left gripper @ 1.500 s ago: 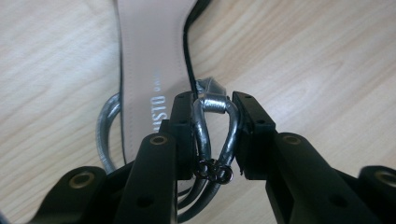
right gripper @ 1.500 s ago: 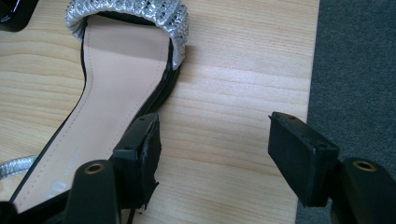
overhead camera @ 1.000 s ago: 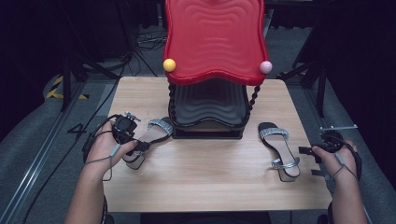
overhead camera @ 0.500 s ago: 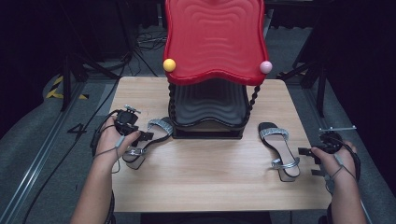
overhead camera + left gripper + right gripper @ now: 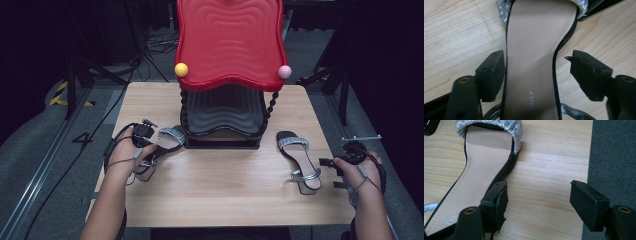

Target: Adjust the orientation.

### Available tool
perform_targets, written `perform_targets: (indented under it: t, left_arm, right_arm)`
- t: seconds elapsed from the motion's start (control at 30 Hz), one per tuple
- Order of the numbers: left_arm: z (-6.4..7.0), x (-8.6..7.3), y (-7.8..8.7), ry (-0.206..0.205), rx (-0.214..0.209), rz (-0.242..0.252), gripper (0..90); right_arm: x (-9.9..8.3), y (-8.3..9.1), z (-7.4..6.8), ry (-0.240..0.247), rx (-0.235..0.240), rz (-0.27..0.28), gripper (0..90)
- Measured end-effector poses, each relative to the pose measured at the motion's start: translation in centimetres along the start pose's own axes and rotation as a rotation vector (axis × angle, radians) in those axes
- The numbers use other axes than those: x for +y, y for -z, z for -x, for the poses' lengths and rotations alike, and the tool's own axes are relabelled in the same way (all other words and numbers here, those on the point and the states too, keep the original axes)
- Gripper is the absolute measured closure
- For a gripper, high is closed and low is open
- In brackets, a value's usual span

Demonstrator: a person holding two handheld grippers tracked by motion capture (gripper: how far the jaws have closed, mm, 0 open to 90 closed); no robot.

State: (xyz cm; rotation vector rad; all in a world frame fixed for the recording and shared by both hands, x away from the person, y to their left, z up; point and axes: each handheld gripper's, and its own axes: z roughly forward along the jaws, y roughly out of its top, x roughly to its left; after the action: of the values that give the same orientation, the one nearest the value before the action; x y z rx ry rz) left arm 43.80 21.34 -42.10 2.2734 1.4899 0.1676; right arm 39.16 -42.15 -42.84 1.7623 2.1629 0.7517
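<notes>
A black heeled sandal with a glittery silver toe strap (image 5: 531, 62) lies near the left edge of the light wooden table (image 5: 220, 195). The left gripper (image 5: 537, 72) straddles its narrow waist, jaws released. The right gripper (image 5: 537, 202), also released, hovers at the right edge beside the matching sandal (image 5: 474, 180).

Both forearms are bare, no sleeves. Each hand carries a black gripper — the left gripper (image 5: 141, 136) trails a looping black cable, the right gripper (image 5: 353, 151) bears a thin grey crossbar. The jaws are blocky black pads with chipped edges, on arms with brass-ringed holes.
</notes>
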Motion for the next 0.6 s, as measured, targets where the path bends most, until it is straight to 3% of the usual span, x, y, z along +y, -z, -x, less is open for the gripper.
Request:
perform_targets:
  t: [0.17, 0.23, 0.43, 0.6]
  left_arm:
    - [0.0, -0.1, -0.5, 0.005, 0.015, -0.068, 32.1]
    - [0.1, -0.2, -0.8, 0.023, 0.031, -0.128, 29.9]
    - [0.3, -0.4, -1.5, -0.035, 0.020, -0.143, 26.9]
    - [0.4, -0.2, -1.8, -0.052, 0.040, -0.170, 30.9]
  right_arm:
    - [0.0, -0.1, 0.0, 0.005, 0.001, -0.002, 31.3]
    - [0.0, -0.2, 0.0, 0.005, 0.001, -0.003, 31.2]
    - [0.0, -0.2, -0.1, 0.005, 0.002, -0.002, 30.9]
    - [0.0, -0.4, -0.2, 0.008, 0.005, -0.007, 30.7]
